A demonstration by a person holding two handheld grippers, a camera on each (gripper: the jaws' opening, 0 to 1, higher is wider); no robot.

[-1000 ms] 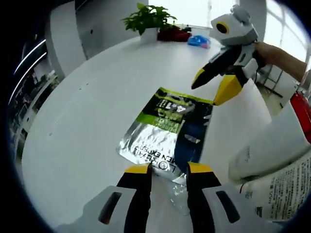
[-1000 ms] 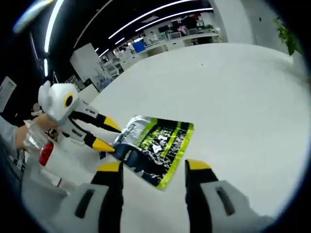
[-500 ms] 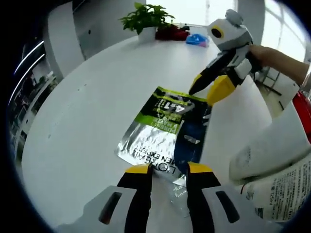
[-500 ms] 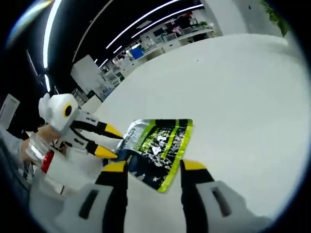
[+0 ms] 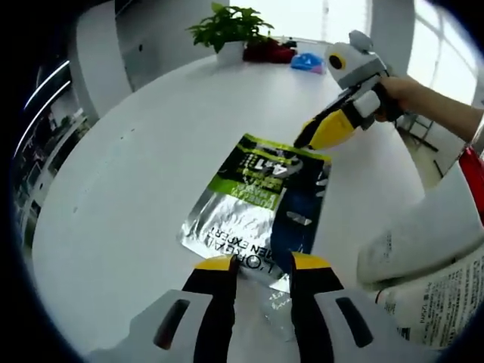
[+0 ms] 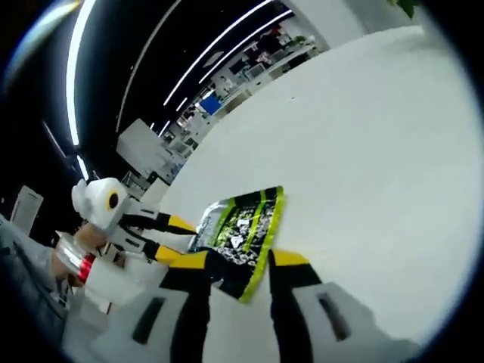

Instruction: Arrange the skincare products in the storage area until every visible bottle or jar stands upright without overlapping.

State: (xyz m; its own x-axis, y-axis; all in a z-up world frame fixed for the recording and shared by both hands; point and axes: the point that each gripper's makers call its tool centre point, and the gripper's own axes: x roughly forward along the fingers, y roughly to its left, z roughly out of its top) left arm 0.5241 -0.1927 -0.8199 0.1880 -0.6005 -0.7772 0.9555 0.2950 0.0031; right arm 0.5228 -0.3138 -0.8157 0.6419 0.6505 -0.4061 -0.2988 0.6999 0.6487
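A flat foil sachet (image 5: pixel 261 200) lies on the white table (image 5: pixel 136 189). The left gripper (image 5: pixel 261 265) straddles its near edge, jaws spread. The right gripper (image 6: pixel 236 261) brackets the far edge, jaws spread. Judged step: pinching both ends; next, both must close firmly, then lift it toward the white bottles (image 5: pixel 423 257).

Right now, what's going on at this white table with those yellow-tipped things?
A person holds a grasping tool in each hand over a flat foil sachet lying on the white table. The left tool has its tips at the sachet's near edge. The right tool reaches the far edge. White bottles lie at the side.
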